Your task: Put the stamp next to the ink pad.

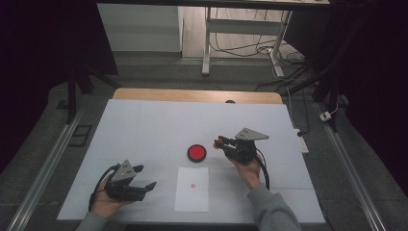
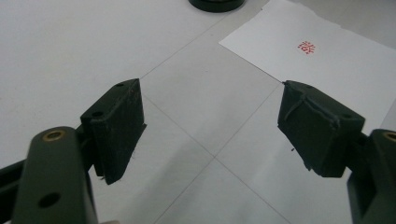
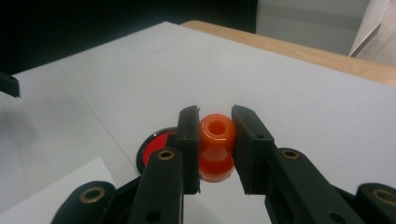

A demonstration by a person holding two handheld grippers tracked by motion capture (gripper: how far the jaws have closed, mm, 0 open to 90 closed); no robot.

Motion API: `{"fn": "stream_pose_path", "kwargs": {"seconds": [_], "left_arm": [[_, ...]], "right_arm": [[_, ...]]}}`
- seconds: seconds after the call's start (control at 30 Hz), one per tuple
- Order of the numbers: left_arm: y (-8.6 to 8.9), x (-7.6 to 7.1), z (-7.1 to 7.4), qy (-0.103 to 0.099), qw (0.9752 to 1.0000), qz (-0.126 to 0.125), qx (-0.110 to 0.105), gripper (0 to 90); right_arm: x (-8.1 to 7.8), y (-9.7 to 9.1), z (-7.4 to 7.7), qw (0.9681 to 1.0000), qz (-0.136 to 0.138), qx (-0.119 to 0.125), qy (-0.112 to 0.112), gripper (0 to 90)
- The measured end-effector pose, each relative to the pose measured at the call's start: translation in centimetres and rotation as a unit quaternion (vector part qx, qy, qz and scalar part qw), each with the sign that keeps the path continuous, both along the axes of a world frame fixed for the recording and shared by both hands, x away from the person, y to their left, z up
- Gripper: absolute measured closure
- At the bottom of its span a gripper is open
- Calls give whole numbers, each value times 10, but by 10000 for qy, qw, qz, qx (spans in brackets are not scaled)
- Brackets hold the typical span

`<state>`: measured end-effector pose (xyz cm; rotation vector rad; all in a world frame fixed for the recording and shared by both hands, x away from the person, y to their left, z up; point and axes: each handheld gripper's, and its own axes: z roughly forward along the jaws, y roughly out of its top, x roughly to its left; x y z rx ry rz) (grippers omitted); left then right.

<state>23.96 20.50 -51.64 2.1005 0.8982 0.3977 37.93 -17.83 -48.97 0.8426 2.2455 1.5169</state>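
Observation:
My right gripper [image 1: 221, 142] is shut on a small orange stamp [image 3: 215, 145], held just right of a round red ink pad [image 1: 197, 152] in a black case. In the right gripper view the ink pad [image 3: 154, 145] lies beyond and left of the jaws. A white sheet of paper [image 1: 192, 188] with a small red stamped mark [image 1: 193, 185] lies in front of the pad. My left gripper [image 1: 146, 177] rests at the front left, open with nothing between its pads [image 2: 116, 126]. The paper [image 2: 327, 51] and its red mark [image 2: 306, 47] lie ahead of it to the right.
A white cover spreads over the table [image 1: 159, 125], with a wooden edge [image 1: 192, 95] at the back. Beyond stand a white desk frame [image 1: 240, 38] and loose cables on the floor. Metal rails [image 1: 48, 163] run along both sides.

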Motion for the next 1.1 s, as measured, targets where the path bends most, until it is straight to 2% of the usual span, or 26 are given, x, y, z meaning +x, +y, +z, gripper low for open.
{"fn": "stream_pose_path", "kwargs": {"seconds": [0.5,0.77,1.1], "left_arm": [[1,0,-1,14,10000,31,12,226],[0,0,-2,25,10000,27,29,226],[0,0,-3,27,10000,18,48,225]], "right_arm": [[25,12,-30,9988,-135,-358,289,720],[29,14,-37,9981,-179,-490,321,720],[29,18,-41,9972,-188,-674,254,714]]}}
